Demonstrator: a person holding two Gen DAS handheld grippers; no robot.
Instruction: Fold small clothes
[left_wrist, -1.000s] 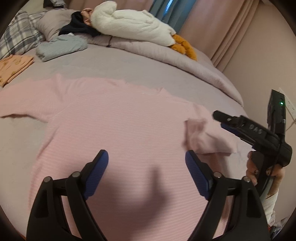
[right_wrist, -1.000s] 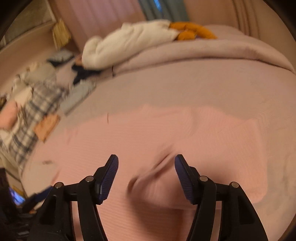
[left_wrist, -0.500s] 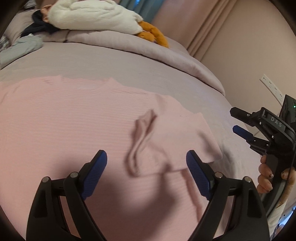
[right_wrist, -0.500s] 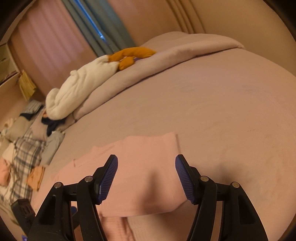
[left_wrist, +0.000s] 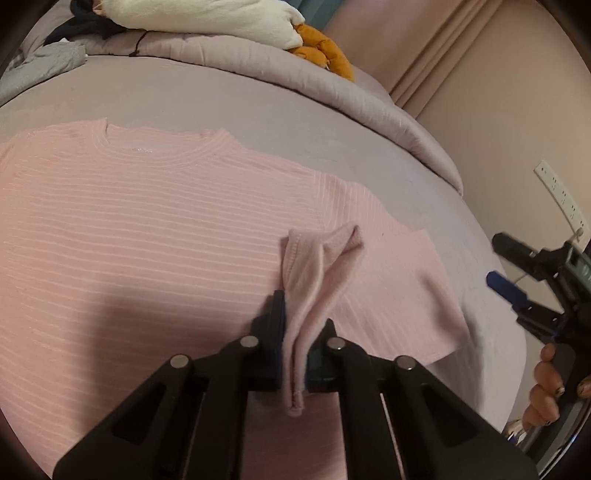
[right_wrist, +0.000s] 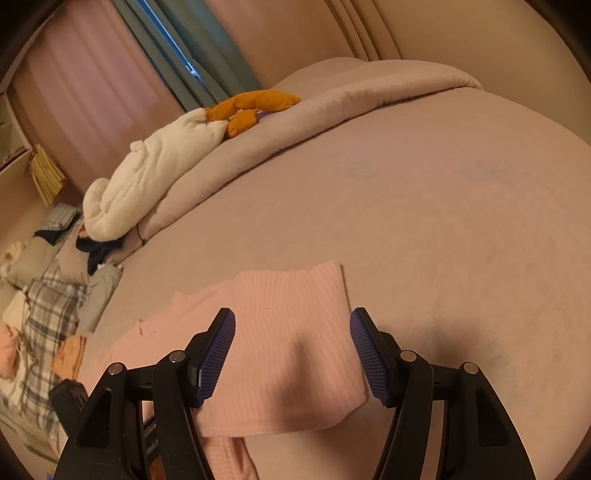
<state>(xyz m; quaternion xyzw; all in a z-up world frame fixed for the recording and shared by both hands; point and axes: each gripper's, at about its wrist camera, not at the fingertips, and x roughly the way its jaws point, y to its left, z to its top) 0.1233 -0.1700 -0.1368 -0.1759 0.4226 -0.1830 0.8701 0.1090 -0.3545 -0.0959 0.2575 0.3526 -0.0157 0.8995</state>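
Pink ribbed shirt (left_wrist: 155, 236) lies flat on the mauve bed (right_wrist: 424, 206), filling centre frame. The left gripper (left_wrist: 297, 332) pinches a raised fold of it. The right gripper (right_wrist: 291, 354) is spread wide over what looks like its sleeve.

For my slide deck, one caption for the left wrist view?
Left hand-held gripper pinches a fold of the pink shirt on the bed; right hand-held gripper open nearby.
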